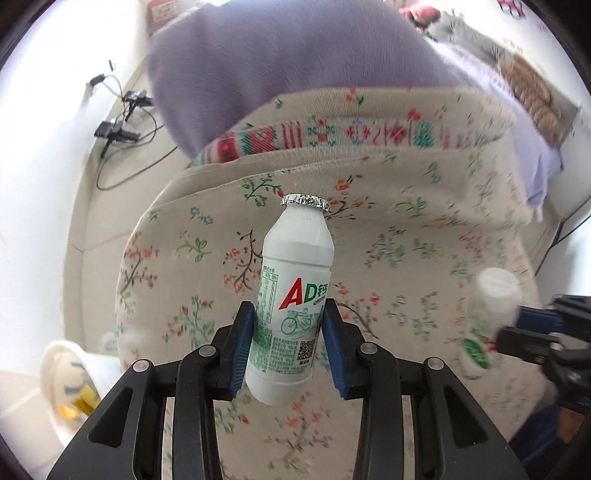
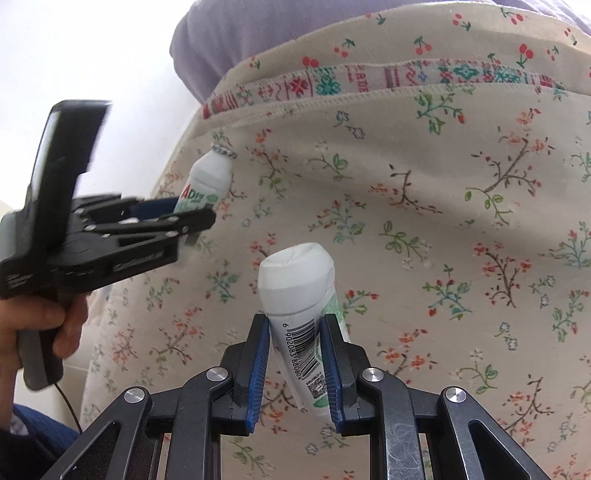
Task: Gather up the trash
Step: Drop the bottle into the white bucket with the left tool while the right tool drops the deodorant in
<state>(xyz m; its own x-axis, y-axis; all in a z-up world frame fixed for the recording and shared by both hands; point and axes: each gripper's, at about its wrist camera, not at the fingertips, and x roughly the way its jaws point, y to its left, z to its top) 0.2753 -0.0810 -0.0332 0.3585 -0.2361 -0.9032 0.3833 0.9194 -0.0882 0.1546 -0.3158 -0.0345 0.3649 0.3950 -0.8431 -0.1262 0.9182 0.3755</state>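
My left gripper (image 1: 288,314) is shut on a white AD milk bottle (image 1: 291,295) with a foil cap, held upright above a floral cloth (image 1: 406,229). My right gripper (image 2: 295,325) is shut on a second white bottle (image 2: 299,291), held upside down with its base toward the cloth and its barcode showing. In the left wrist view the second bottle (image 1: 487,317) shows blurred at the right in the right gripper (image 1: 517,325). In the right wrist view the left gripper (image 2: 192,210) and its AD bottle (image 2: 207,181) show at the left.
A purple blanket (image 1: 277,55) lies beyond the floral cloth. A white bin (image 1: 70,376) with yellow trash inside stands at lower left on the floor. Black cables and devices (image 1: 118,129) lie on the floor by the white wall. A cat (image 1: 461,29) lies at upper right.
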